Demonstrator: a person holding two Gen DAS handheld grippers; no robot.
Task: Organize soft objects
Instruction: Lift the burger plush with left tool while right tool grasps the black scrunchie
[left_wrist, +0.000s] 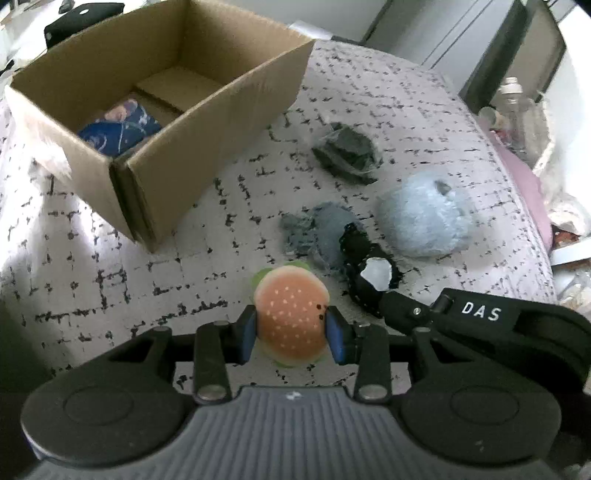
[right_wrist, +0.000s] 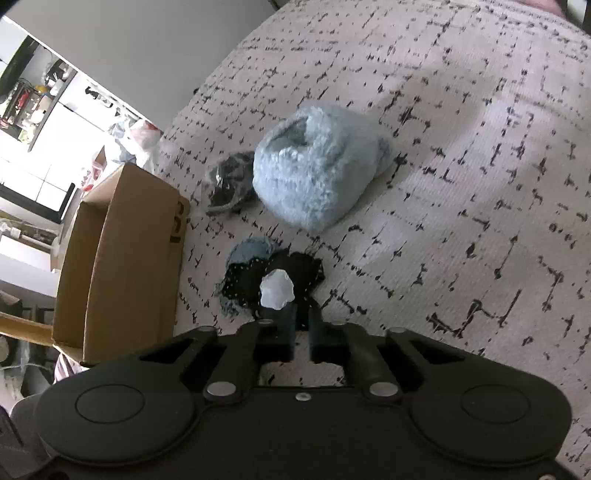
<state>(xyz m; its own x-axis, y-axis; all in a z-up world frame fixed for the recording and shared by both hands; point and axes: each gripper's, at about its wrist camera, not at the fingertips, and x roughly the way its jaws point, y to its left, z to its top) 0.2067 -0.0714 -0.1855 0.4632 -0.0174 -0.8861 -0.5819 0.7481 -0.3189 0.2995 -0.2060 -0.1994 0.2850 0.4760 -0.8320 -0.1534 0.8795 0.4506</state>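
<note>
The left gripper is clamping one plush hamburger just above the bedspread, near the cardboard box; next it needs carrying over the rim and releasing beside the one blue patterned item inside. The right gripper is pinching what seems a black dotted cloth. Three items are lying loose: one fluffy blue plush, one grey-blue cloth, one dark bundle.
</note>
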